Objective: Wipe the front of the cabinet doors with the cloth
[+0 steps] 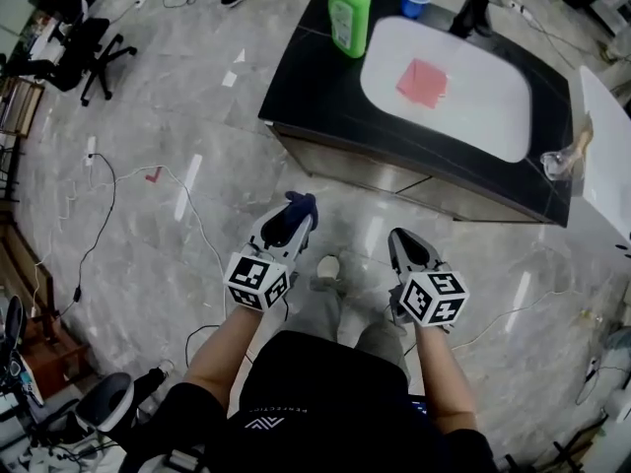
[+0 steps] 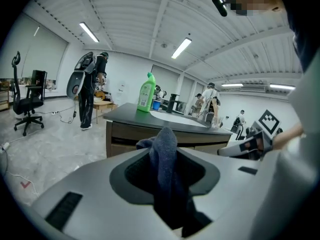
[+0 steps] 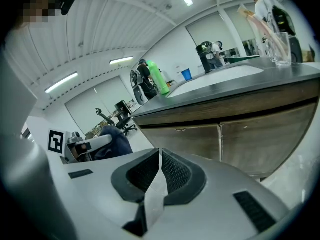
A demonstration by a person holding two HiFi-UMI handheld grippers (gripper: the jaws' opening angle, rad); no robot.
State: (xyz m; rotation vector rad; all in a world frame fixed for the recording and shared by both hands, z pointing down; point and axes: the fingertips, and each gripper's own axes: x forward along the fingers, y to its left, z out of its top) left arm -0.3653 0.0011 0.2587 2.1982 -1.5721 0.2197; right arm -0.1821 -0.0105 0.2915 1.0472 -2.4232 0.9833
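cloth [image 2: 165, 159] mostly hidden inside left claw [image 1: 297, 209]

Fuzzy cloth [image 2: 165, 169], seemingly matt wooden cabinet doors [image 3: 250, 139]

No legible text, number or brand name appears in any view. The green bottle [image 1: 350, 13] on the tabletop [image 1: 306, 77] carries a label; its print is too small to read. The left marker cube [image 1: 257, 281], on the left tool [image 1: 298, 208], and the right marker cube [image 1: 434, 298], on the right tool [image 1: 400, 240], show black-and-white square code patterns only, no characters. A white logo [image 1: 264, 423] on the person's black shirt [image 1: 325, 392] includes lettering too small to read.
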